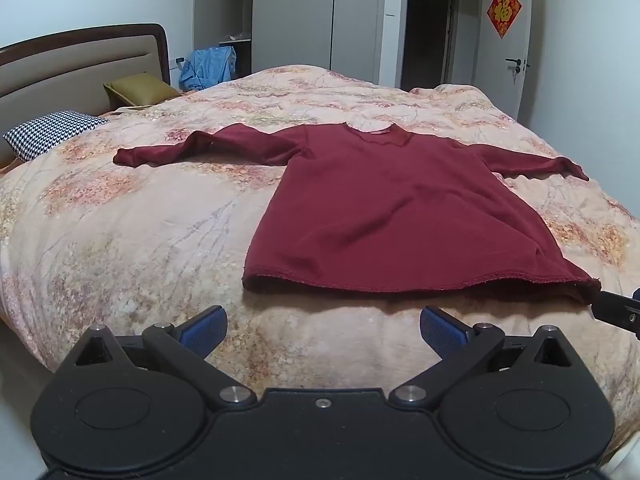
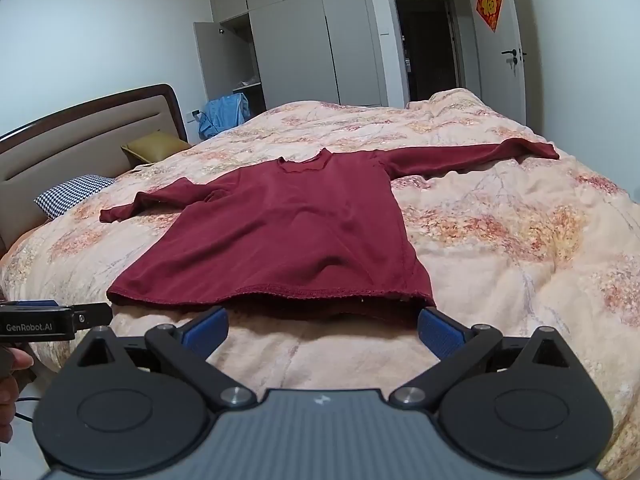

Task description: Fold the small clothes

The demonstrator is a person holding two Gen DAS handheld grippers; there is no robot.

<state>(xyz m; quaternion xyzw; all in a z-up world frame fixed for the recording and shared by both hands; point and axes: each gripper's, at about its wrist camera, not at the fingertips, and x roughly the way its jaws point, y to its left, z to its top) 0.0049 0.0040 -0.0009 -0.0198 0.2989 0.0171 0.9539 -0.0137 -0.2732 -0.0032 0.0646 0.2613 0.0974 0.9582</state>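
Observation:
A small dark red long-sleeved shirt (image 1: pixel 392 208) lies flat on the bed, both sleeves spread out, hem toward me. It also shows in the right wrist view (image 2: pixel 288 232). My left gripper (image 1: pixel 322 330) is open and empty, just short of the hem's left part. My right gripper (image 2: pixel 322 330) is open and empty, its blue pads (image 2: pixel 438 330) close to the hem's right corner. The right gripper's side shows at the left wrist view's right edge (image 1: pixel 618 308). The left gripper's side shows in the right wrist view (image 2: pixel 52 320).
The bed carries a peach floral quilt (image 1: pixel 140 220). A houndstooth pillow (image 1: pixel 52 132) and a mustard pillow (image 1: pixel 140 88) lie by the headboard (image 1: pixel 80 60). Blue clothes (image 1: pixel 208 66) hang near an open wardrobe (image 1: pixel 240 16). A doorway (image 1: pixel 428 32) is behind.

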